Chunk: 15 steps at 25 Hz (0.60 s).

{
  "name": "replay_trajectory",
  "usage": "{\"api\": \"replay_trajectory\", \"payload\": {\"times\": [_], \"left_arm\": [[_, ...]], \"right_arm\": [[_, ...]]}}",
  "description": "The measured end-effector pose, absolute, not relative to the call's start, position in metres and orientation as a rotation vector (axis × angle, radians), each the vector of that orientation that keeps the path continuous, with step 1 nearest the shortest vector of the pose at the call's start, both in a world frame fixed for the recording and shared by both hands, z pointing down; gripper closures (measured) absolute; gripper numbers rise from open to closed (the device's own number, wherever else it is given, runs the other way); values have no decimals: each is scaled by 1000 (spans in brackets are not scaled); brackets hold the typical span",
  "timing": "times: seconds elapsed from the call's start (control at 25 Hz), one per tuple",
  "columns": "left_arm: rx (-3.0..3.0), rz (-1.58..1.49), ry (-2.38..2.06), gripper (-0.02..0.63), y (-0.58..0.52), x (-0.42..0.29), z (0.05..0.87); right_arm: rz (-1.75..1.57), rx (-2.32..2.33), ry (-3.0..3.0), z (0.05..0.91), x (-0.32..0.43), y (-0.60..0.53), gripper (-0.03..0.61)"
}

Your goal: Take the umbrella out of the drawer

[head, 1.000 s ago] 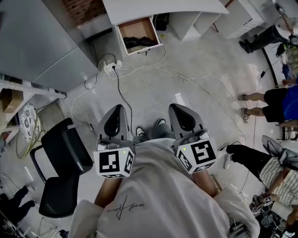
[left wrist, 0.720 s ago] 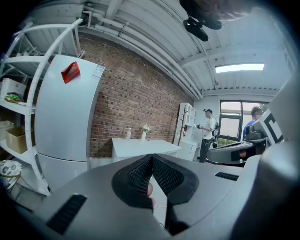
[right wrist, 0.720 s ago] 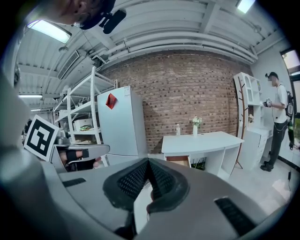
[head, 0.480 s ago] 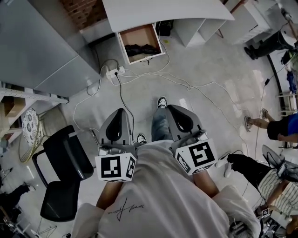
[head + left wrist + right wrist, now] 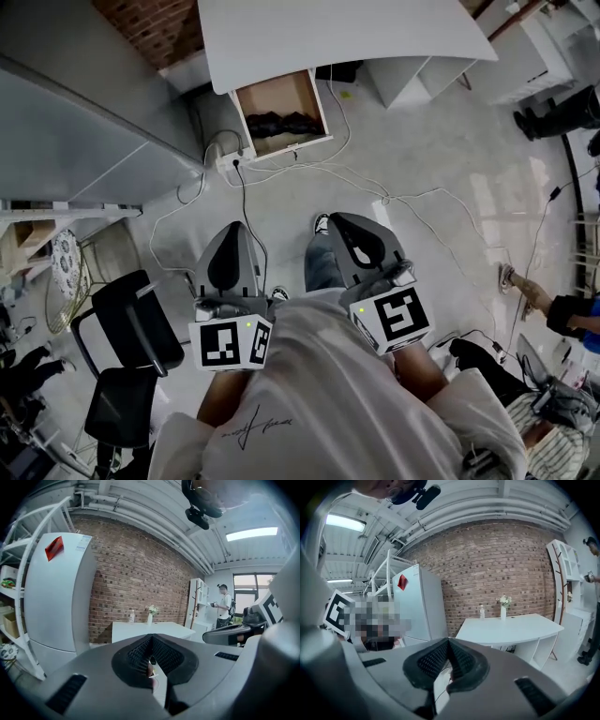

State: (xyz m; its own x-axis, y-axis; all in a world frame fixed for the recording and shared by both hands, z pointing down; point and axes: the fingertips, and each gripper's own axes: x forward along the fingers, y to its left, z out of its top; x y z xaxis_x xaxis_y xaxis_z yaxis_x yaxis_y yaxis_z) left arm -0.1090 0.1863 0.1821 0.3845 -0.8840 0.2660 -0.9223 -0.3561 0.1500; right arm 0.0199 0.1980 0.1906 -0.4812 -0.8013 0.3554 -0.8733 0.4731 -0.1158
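The wooden drawer [image 5: 244, 105] stands pulled out under the white desk [image 5: 337, 37], far ahead of me on the floor. A dark folded umbrella [image 5: 279, 122] lies inside it. My left gripper [image 5: 234, 228] and right gripper [image 5: 339, 218] are held side by side in front of my body, well short of the drawer. Both are shut, with nothing between the jaws. In the left gripper view the left gripper [image 5: 151, 637] points toward the desk [image 5: 150, 629] and the brick wall. The right gripper [image 5: 448, 641] in its own view points at the same desk [image 5: 511, 627].
A power strip [image 5: 228, 161] and loose cables [image 5: 394, 197] lie on the floor between me and the drawer. A black chair [image 5: 131, 356] stands at my left, next to a grey cabinet [image 5: 84, 112]. People stand at the right edge [image 5: 562, 309].
I have walked toward the desk: the drawer and desk look closer, one foot has stepped forward, and both shut grippers came along with me.
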Motion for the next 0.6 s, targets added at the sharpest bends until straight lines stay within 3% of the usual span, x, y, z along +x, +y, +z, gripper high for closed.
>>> {"api": "replay_trajectory", "payload": {"times": [0.6], "left_arm": [[2248, 287, -1741, 601, 77, -35, 205]], "right_arm": [[503, 1173, -2529, 236, 78, 74, 563]]}}
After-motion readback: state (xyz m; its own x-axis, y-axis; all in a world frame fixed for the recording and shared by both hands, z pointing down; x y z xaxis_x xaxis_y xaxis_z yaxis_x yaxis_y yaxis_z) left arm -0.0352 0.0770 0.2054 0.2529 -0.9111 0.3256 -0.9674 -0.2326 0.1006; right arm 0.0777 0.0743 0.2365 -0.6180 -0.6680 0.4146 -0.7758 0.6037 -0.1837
